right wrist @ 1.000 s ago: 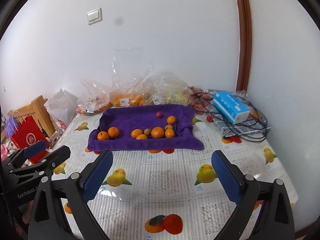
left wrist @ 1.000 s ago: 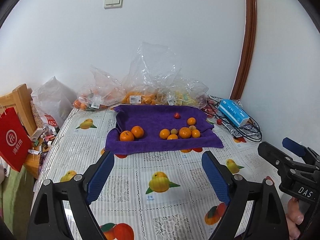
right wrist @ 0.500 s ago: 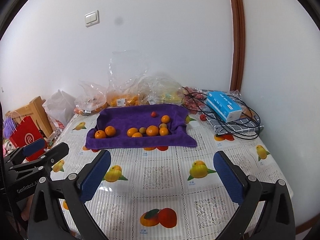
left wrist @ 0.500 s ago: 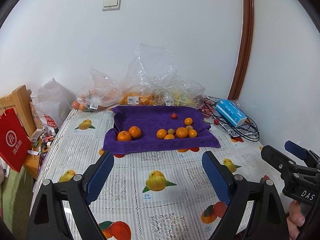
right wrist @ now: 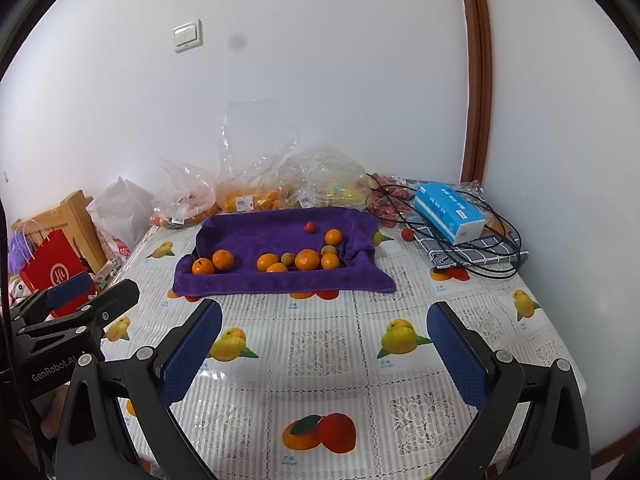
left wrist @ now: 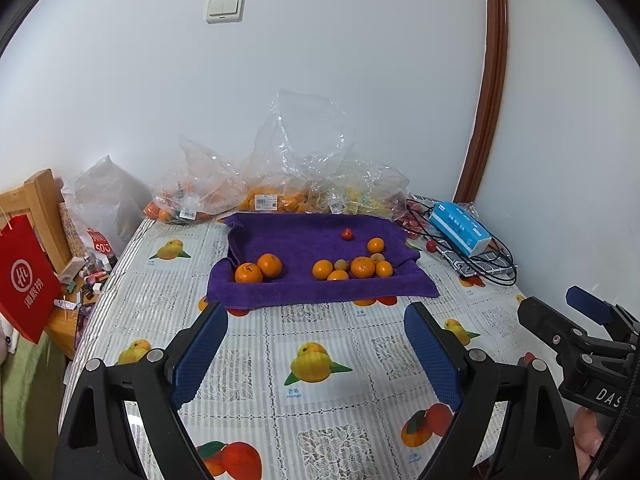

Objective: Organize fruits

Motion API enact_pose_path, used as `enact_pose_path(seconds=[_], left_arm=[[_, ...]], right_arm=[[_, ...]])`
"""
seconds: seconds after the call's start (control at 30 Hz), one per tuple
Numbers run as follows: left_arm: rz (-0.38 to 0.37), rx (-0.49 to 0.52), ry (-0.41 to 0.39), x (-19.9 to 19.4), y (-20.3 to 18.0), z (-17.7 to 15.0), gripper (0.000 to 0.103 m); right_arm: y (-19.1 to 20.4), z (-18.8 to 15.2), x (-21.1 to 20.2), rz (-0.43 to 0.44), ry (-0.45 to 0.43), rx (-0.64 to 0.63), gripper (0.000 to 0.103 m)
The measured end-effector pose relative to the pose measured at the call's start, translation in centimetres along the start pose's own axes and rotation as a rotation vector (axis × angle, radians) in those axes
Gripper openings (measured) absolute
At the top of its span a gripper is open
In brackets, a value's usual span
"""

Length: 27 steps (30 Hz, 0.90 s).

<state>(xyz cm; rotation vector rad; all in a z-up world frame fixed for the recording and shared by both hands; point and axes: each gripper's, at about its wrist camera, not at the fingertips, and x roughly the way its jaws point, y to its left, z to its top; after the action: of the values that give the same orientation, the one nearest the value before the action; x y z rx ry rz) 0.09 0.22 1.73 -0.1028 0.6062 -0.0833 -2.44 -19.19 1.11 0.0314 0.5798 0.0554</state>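
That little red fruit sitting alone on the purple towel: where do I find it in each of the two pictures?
Left wrist view: the small red fruit lies right of centre, at the back of the purple towel.
Right wrist view: the same fruit sits near the picture's middle, also at the towel's back.
Shared landmark: the blue tissue pack, right of the towel in both.

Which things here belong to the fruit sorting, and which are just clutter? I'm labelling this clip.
Job: purple towel; two oranges at its left; cluster of oranges at its right; small red fruit; left gripper and right gripper, both open and empty.

Lying about: tissue pack; black cables; red paper bag; light switch.
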Motion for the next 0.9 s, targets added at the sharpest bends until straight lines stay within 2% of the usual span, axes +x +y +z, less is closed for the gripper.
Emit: enact_pose_path(seconds=[0.9], left_arm=[[0.001,0.004,-0.007,-0.12,-0.24,0.15,0.090]], right_arm=[[0.04,0.05,-0.43,-0.004,-0.013,-0.005,0.101]])
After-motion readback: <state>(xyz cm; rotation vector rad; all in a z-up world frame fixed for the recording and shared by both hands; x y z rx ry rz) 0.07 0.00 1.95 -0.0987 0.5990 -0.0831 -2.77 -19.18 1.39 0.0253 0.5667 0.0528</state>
